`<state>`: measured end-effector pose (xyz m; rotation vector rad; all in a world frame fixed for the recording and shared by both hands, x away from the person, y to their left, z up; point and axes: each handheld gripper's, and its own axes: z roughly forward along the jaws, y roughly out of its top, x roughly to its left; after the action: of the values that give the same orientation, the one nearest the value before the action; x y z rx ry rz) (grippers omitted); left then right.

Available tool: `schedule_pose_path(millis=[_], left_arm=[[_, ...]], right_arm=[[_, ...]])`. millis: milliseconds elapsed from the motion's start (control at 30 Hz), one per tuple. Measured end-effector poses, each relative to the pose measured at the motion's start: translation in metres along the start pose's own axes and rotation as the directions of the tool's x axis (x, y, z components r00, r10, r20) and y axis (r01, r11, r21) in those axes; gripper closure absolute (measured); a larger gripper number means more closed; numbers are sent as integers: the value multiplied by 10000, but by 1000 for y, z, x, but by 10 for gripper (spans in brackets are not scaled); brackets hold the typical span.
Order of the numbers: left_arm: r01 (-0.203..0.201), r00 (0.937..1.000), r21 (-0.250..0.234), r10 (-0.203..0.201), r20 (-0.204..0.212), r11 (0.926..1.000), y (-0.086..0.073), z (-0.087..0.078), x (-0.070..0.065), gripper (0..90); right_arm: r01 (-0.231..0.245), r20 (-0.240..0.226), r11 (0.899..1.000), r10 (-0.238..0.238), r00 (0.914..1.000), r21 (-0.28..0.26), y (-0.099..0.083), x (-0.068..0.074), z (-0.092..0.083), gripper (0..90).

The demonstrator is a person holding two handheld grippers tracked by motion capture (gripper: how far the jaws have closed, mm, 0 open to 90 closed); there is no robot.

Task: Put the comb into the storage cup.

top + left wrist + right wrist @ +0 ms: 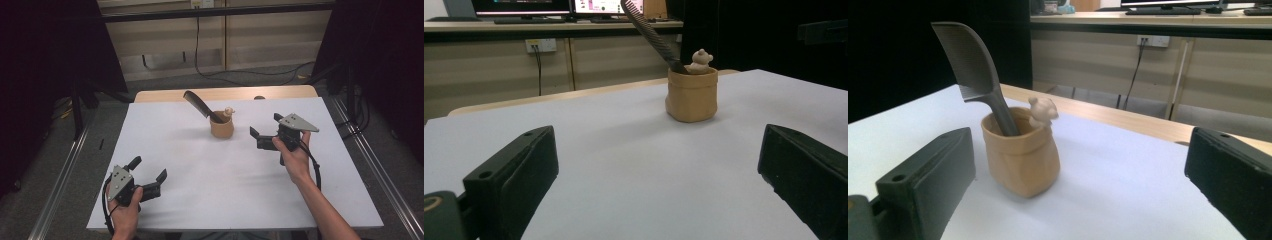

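Observation:
A tan pouch-shaped pot (221,128) stands upright on the white table (200,165), toward its far middle. A dark comb (196,103) leans out of it to the left, and a small tan bear figure (229,111) perches on its rim. My right gripper (265,126) is open just right of the pot, nothing between its fingers. My left gripper (148,168) is open near the front left corner. In the left gripper view the pot (691,92) with the comb (651,32) stands far ahead of the open gripper (659,170). The right gripper view has the pot (1023,157), comb (973,65) and bear (1042,112) close before the open gripper (1078,175).
A wooden strip (225,93) borders the table's far edge. Metal rails (65,175) run along both sides on the floor, with cables (250,72) behind. Dark curtains hang left and right. A desk with monitors (524,10) stands beyond.

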<state>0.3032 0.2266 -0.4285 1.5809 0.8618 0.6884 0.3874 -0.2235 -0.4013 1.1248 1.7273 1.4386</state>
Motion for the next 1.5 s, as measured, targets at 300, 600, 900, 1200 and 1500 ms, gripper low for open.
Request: schedule_pose_path(millis=[300, 600, 900, 1200, 1500], left_arm=[[78, 9997, -66, -80, -213, 9999, 0, -2, -1, 37], [-53, 9996, -60, 52, -288, 10000, 0, -2, -3, 37], [39, 9998, -183, -43, -215, 9998, 1, -5, -2, 36], [66, 9996, -208, -71, -269, 9998, 1, -7, -4, 37], [113, 9996, -351, -123, -270, 9993, 2, -10, -6, 36]], right_arm=[[158, 523, 9998, -164, 9985, 119, -11, -6, -20, 0], [266, 715, 9996, -264, 9971, -23, -19, -11, -42, 0], [372, 1075, 9993, -361, 9935, -89, -28, -14, -62, 0], [434, 1273, 9990, -424, 9910, -51, -32, -15, -83, 0], [464, 1582, 9989, -445, 9864, -82, -42, -13, -106, 0]])
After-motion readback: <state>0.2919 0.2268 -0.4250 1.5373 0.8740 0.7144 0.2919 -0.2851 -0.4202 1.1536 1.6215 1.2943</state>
